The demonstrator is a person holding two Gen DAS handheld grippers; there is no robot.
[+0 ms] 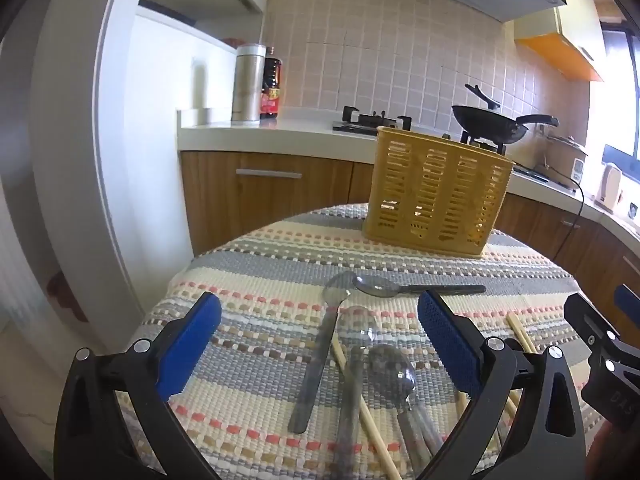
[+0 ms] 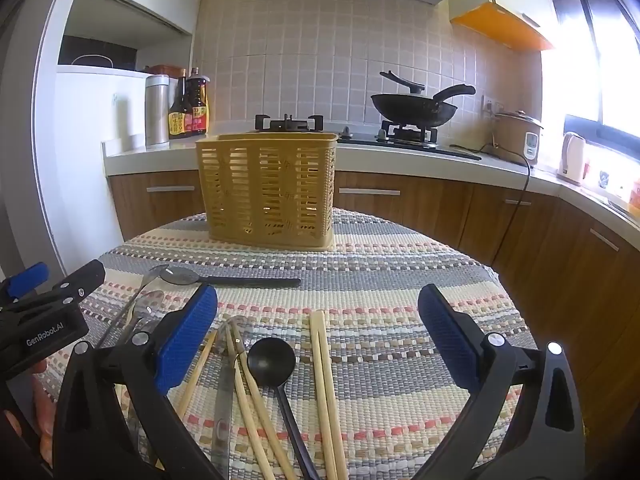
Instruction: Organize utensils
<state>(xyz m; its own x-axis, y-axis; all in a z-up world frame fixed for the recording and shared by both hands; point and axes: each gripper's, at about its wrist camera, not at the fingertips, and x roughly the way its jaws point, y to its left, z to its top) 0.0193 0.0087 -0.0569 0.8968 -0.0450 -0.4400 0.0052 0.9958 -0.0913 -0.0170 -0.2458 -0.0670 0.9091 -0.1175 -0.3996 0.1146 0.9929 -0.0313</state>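
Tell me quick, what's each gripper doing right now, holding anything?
Left gripper: open, holding nothing, above the spoons.
Right gripper: open, holding nothing, above the chopsticks.

The left gripper (image 1: pixel 318 344) hangs wide open over spoons (image 1: pixel 390 372) and chopsticks (image 1: pixel 368 412), yellow basket (image 1: pixel 436 196) far beyond.

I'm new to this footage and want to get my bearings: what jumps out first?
A yellow slotted utensil basket stands at the far side of the striped tablecloth. Spoons and chopsticks lie scattered nearer the camera. Both blue-padded claws, left claw and right claw, hover open above them.
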